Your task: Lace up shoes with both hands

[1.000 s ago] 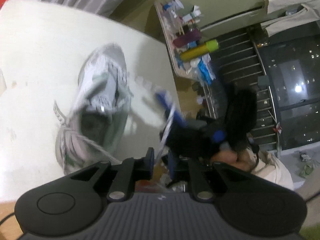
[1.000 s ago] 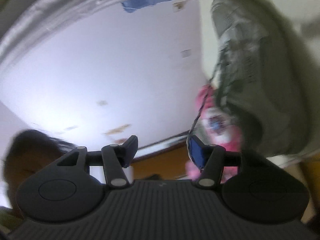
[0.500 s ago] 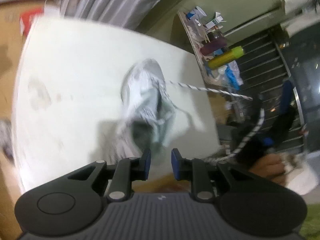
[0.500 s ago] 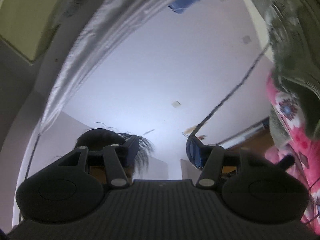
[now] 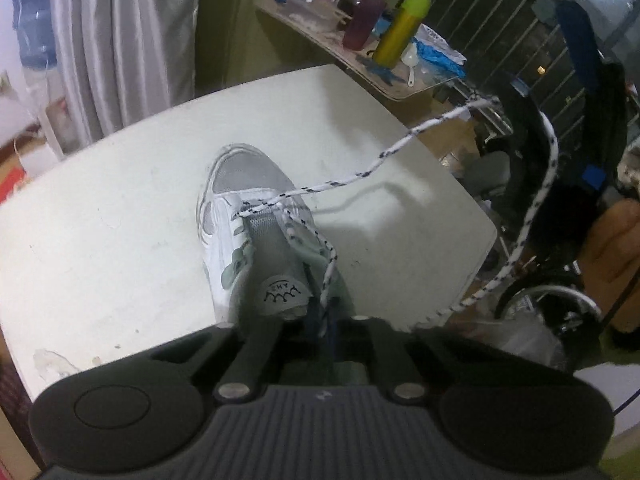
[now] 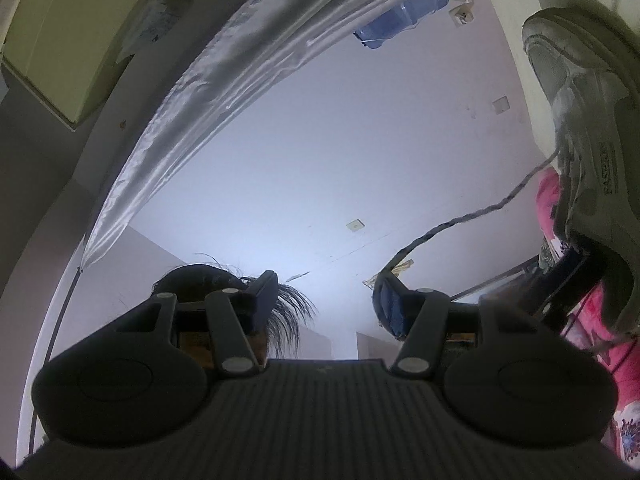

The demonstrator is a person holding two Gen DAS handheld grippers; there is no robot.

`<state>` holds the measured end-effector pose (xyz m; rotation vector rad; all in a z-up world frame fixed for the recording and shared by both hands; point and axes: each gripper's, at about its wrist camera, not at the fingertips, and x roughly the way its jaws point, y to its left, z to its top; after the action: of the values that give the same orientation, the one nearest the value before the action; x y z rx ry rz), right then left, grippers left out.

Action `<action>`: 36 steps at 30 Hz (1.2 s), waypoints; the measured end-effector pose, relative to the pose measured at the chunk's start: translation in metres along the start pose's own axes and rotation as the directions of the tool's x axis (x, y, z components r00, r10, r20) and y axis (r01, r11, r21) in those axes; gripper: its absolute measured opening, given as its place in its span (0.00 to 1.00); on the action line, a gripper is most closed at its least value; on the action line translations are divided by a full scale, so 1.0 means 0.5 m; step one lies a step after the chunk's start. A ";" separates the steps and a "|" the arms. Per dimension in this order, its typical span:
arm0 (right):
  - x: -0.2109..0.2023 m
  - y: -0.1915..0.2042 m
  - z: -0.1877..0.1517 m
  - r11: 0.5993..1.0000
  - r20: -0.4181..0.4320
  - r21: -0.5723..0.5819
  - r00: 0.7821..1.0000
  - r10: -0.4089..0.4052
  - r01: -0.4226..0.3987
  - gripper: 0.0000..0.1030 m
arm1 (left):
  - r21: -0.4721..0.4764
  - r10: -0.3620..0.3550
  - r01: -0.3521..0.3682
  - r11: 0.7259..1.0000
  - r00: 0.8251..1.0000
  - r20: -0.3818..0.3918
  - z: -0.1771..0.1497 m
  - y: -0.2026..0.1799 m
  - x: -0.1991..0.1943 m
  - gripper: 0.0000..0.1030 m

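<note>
Left hand-held gripper (image 5: 322, 320), pointing steeply down at the heel end of the shoe, has its jaws pressed together on the near run of lace. Beneath it spreads the off-white, scuffed, round-cornered desk (image 5: 120, 220), and in the middle of that sits the white and grey mesh sneaker (image 5: 256, 240), toe pointing away. Its white rope lace with dark flecks (image 5: 360, 176) is threaded only through the lowest eyelets; one end arcs up and off past the desk's far right edge toward the right hand-held gripper (image 6: 326, 300), whose jaws stand wide with the lace draped by one blue pad (not pinched, as far as I can tell). Early threading, I judge. Next: feed the held end through the next free eyelet while the other hand keeps tension.
</note>
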<state>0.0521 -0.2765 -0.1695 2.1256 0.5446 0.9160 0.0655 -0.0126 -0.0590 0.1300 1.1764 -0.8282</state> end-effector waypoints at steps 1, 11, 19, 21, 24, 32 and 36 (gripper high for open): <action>-0.002 -0.001 0.002 1.000 0.000 0.002 1.000 0.001 -0.001 0.54 | -0.019 -0.011 0.012 1.000 1.000 0.016 0.011 -0.001 -0.001 0.03; -0.012 0.003 0.032 1.000 0.008 0.000 1.000 0.012 -0.012 0.54 | -0.328 -0.079 0.127 0.936 0.985 0.155 0.057 0.094 -0.052 0.03; -0.020 -0.004 0.040 1.000 0.013 0.019 1.000 -0.001 0.001 0.54 | -0.331 0.057 -0.049 0.942 0.998 0.015 0.078 0.179 -0.041 0.03; -0.022 -0.004 0.040 1.000 0.019 0.020 1.000 -0.002 0.002 0.54 | -0.339 0.065 -0.074 0.938 0.997 -0.039 0.072 0.200 -0.027 0.03; -0.030 -0.001 0.042 1.000 0.041 0.015 0.999 -0.009 0.009 0.54 | -0.380 0.072 -0.109 0.919 0.992 -0.108 0.051 0.234 -0.013 0.07; -0.072 0.009 0.069 0.992 0.182 -0.002 0.975 -0.126 0.129 0.54 | -0.279 0.215 -0.217 0.935 0.976 -0.040 0.013 0.173 -0.061 0.37; -0.109 0.027 0.091 0.958 0.317 -0.016 0.910 -0.268 0.288 0.56 | -0.262 0.205 -0.181 0.948 0.977 0.067 0.008 0.123 -0.099 0.45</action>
<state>0.0519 -0.3400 -0.2040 2.0170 0.6255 0.4205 0.1008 0.0538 -0.0350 -0.0057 1.1514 -0.5000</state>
